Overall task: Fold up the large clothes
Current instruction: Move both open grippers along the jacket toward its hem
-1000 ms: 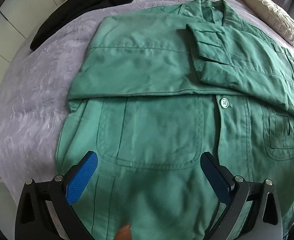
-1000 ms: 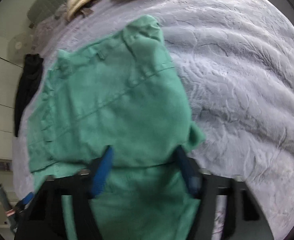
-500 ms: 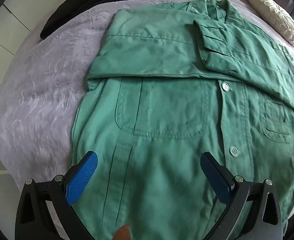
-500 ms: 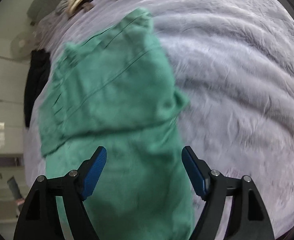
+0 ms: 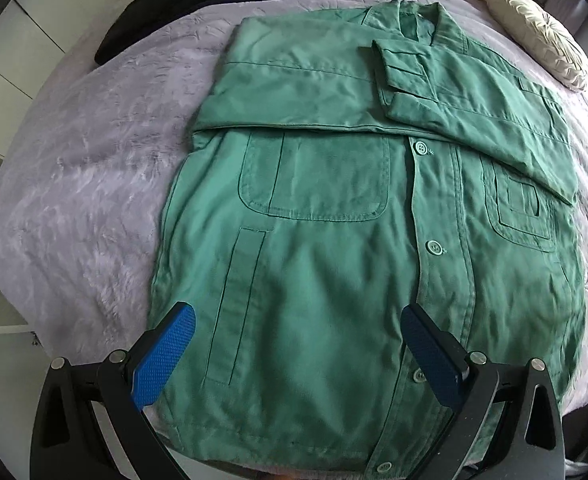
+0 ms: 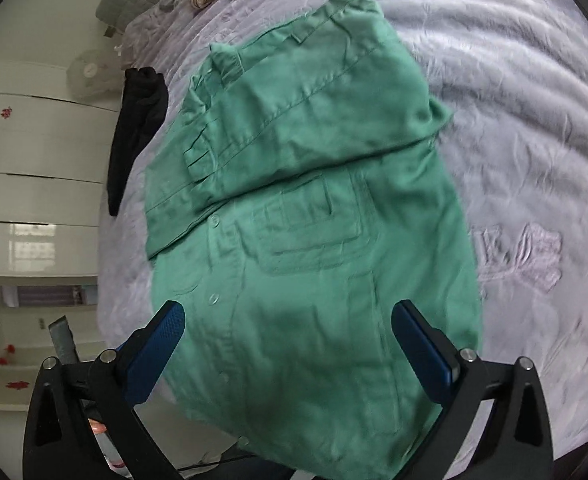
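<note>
Left gripper [image 5: 294,356]: blue-padded fingers [image 5: 162,354] spread wide, nothing between them, poised above the lower front of the green jacket [image 5: 333,260]. Right gripper [image 6: 290,352]: jaws have just been opening and now stand fully apart, empty, above the jacket's hem region [image 6: 313,340]; the right wrist view is slightly blurred. The jacket lies face up and buttoned on the lilac bedspread [image 5: 74,184], hem toward the grippers, collar at the far end. Both sleeves are folded across the chest, the cuffed one [image 5: 397,76] uppermost. A large patch pocket [image 5: 317,180] and a button [image 5: 421,147] show just below the folded sleeves. Beyond the jacket: a black garment [image 5: 182,4] at the far left edge of the bed and a cream cushion [image 5: 541,36] at the far right.
</note>
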Demonstrator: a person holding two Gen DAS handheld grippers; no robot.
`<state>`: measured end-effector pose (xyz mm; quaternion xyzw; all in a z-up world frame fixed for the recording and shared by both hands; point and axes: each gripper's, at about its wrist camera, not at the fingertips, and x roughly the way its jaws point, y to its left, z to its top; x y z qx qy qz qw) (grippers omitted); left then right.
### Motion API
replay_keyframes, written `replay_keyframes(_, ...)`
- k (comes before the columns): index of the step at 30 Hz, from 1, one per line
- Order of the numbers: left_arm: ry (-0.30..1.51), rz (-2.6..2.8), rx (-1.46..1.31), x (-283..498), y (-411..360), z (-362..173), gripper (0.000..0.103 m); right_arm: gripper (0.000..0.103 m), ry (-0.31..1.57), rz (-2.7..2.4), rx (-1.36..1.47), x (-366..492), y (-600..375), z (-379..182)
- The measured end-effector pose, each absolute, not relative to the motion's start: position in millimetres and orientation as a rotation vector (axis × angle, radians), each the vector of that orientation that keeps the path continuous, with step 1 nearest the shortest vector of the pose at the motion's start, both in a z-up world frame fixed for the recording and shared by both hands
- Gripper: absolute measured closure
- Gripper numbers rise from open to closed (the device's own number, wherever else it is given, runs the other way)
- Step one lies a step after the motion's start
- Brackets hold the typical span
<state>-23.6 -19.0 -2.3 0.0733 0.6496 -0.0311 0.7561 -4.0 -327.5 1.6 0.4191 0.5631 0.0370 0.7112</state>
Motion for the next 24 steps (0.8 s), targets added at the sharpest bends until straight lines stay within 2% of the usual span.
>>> replay_keyframes(5,1.42,-0.105,0.168,-30,-18,4,0.0,0.0,1.218,0.039,0.988,-19,-329,3)
replay_keyframes(12,1.408,-0.102,0.168,-35,-5,9,0.0,0.0,1.276,0.023,1.086,-39,-322,-9)
replay_keyframes(24,1.434,-0.127,0.189,-64,44,-13,0.0,0.0,1.321,-0.063,1.05,-70,-262,-16)
